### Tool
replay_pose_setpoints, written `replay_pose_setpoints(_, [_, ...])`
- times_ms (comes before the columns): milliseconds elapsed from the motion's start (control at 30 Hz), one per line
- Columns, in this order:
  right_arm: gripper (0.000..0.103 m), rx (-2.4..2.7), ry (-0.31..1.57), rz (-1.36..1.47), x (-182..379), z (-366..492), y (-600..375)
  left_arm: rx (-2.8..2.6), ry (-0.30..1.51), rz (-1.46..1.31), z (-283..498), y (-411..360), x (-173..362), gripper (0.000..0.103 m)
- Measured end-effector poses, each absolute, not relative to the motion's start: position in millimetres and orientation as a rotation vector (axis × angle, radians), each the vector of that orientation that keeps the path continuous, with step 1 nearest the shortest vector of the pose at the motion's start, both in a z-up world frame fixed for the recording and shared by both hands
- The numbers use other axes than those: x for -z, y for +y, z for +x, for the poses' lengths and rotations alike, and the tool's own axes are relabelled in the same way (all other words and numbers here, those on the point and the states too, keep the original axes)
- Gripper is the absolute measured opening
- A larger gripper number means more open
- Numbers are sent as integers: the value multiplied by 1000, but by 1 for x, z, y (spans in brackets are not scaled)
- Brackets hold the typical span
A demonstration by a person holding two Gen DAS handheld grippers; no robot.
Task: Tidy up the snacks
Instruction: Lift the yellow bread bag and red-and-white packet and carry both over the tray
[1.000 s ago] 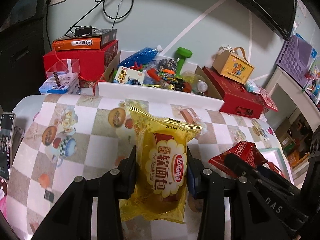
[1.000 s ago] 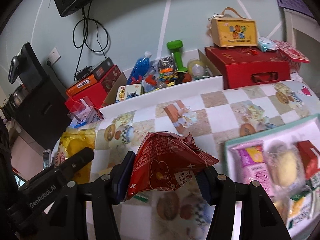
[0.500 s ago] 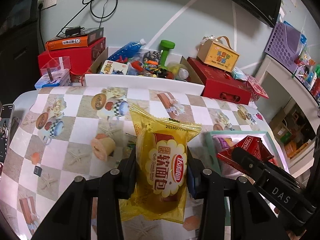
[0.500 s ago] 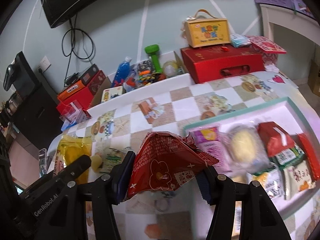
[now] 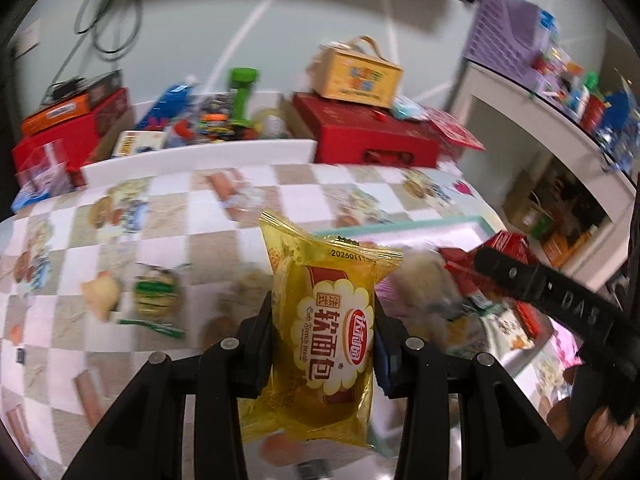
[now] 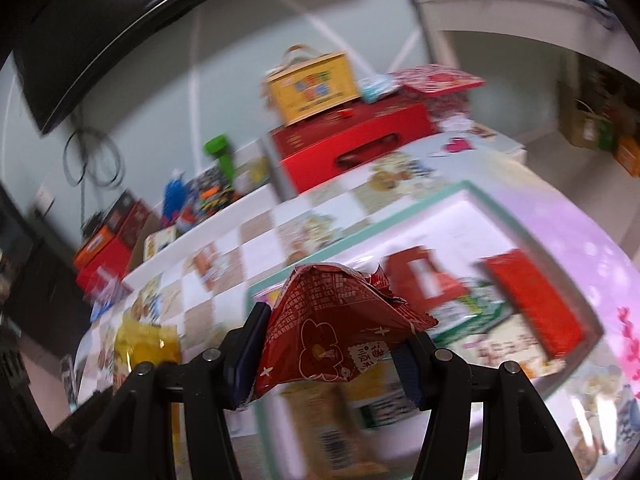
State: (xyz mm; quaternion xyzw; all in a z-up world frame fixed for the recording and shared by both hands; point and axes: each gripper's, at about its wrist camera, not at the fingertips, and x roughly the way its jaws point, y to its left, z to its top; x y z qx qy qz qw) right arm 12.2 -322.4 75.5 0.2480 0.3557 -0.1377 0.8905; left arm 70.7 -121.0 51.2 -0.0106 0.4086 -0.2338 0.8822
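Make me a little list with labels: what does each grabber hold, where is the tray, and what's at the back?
left gripper: shut on the yellow bread packet
right gripper: shut on the red snack packet
tray: green-rimmed, on the checkered tablecloth, under the right gripper
in the tray: several packets, blurred; one is a red box
loose on the tablecloth: a green-striped snack
at the back: a yellow handled box on top of a red box, a green dumbbell
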Motion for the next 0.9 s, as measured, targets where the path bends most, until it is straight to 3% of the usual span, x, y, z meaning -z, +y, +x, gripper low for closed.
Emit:
replay_pose_setpoints(433, [61,436,691,619,-69,-29,-398,598,864,57,54,-194,-39,42])
replay_pose_setpoints(900, [61,429,851,611,-32,-8,-393,592,903,99,71,-219,-14,42])
